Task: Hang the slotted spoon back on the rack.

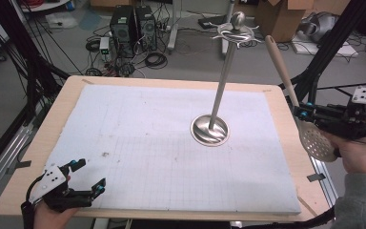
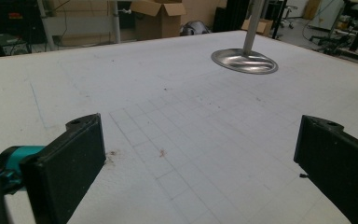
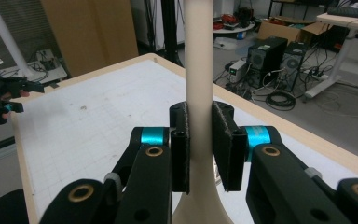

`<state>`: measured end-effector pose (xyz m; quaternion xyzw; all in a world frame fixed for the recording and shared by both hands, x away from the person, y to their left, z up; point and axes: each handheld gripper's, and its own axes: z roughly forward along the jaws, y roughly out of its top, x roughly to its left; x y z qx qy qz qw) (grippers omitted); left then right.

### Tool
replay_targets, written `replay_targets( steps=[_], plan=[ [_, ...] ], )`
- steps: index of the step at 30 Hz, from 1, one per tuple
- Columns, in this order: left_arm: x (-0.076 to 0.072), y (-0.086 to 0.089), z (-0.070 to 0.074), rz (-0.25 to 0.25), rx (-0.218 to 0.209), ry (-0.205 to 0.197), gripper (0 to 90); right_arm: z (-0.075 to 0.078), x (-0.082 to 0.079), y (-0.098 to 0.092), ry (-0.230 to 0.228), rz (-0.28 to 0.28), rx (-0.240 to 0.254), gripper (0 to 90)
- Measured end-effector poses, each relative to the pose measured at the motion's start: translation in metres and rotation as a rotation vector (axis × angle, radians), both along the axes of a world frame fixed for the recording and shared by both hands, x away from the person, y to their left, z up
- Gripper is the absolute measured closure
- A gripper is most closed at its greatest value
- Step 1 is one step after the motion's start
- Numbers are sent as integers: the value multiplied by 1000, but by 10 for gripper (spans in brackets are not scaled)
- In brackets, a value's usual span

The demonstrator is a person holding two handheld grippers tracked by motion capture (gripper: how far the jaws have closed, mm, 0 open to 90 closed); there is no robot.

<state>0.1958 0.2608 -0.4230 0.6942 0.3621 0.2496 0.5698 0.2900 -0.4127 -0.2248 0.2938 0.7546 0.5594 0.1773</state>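
A tall metal utensil stand rises from its round base on the right half of the white mat; hooks spread out at its top. My right gripper hangs past the table's right edge, shut on the beige handle of a slotted spoon. The handle slants up and away toward the stand's top, and the perforated head hangs below the jaws. In the right gripper view the pads of my right gripper press the handle from both sides. My left gripper rests at the mat's near left corner, open, nothing between its jaws.
The white gridded mat lies on a wooden tabletop. Black frame posts stand by the right and left edges. Computer towers, cables and cardboard boxes sit on the floor beyond the far edge.
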Motion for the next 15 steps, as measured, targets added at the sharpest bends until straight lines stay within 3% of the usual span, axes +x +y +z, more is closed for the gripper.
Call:
replay_targets(
  steps=[15],
  plan=[
    [-1,0,-1,8,4,0,23,-3,7,1,23,4,18,782]
  ],
)
